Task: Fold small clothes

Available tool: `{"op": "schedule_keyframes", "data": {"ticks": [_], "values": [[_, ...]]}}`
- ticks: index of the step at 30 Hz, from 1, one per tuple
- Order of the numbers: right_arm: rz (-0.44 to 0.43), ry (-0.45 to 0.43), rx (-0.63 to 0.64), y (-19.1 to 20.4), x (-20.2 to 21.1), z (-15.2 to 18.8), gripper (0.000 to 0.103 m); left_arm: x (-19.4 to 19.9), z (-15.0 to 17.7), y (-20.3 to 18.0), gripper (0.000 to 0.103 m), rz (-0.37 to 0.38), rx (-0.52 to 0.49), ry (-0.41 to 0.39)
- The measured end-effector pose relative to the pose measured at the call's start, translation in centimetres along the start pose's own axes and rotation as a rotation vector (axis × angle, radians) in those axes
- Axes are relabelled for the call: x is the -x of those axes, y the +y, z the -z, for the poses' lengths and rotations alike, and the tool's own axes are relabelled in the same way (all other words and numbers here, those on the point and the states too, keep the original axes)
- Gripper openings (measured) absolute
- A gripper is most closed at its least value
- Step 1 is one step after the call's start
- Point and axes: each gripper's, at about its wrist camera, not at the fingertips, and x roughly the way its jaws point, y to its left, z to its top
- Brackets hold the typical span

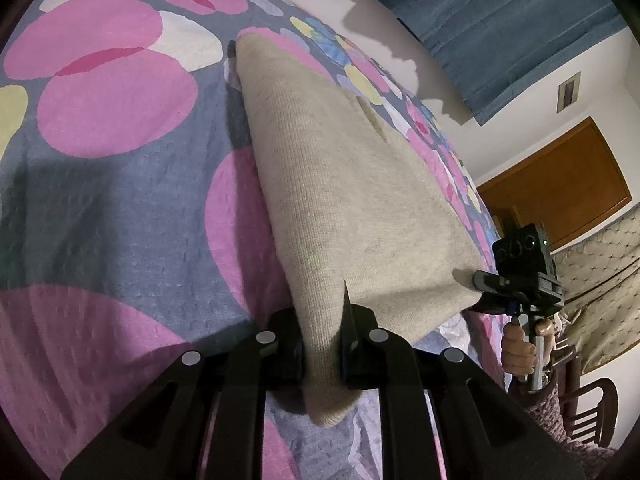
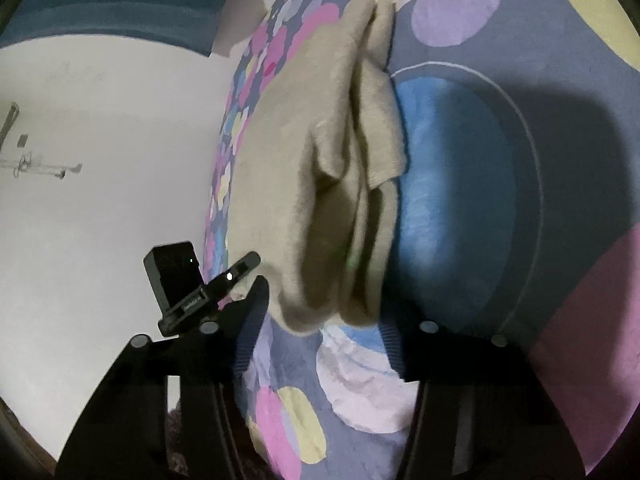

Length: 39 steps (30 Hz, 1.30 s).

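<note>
A bed (image 1: pixel 100 208) with a dotted sheet lies under the beige cloth (image 1: pixel 340 200); blue curtain (image 1: pixel 500 20) at 1 o'clock. Left claw (image 1: pixel 322 344) pinches the cloth's near corner. Right claw (image 2: pixel 320 344) gapes, folded cloth (image 2: pixel 304 184) just ahead at 12.

The left gripper (image 1: pixel 322 344) clamped the beige knitted cloth (image 1: pixel 340 184) above the dotted bedsheet (image 1: pixel 104 184), near the right gripper (image 1: pixel 486 284).
</note>
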Motion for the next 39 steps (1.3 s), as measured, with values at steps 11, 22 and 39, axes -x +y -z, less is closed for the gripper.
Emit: {"op": "schedule_keyframes", "data": {"ticks": [11, 22, 39], "values": [[0.054, -0.083, 0.01, -0.3, 0.8, 1.2, 0.015, 0.1, 1.1, -2.6, 0.012, -0.132, -0.1, -0.05], [0.018, -0.091, 0.005, -1.7, 0.2, 0.8, 0.014, -0.3, 1.3, -2.6, 0.014, -0.162, -0.126, -0.059], [0.057, -0.15, -0.014, -2.0, 1.3, 1.8, 0.017, 0.7, 2.9, -4.5, 0.033, -0.349, -0.209, -0.134]]}}
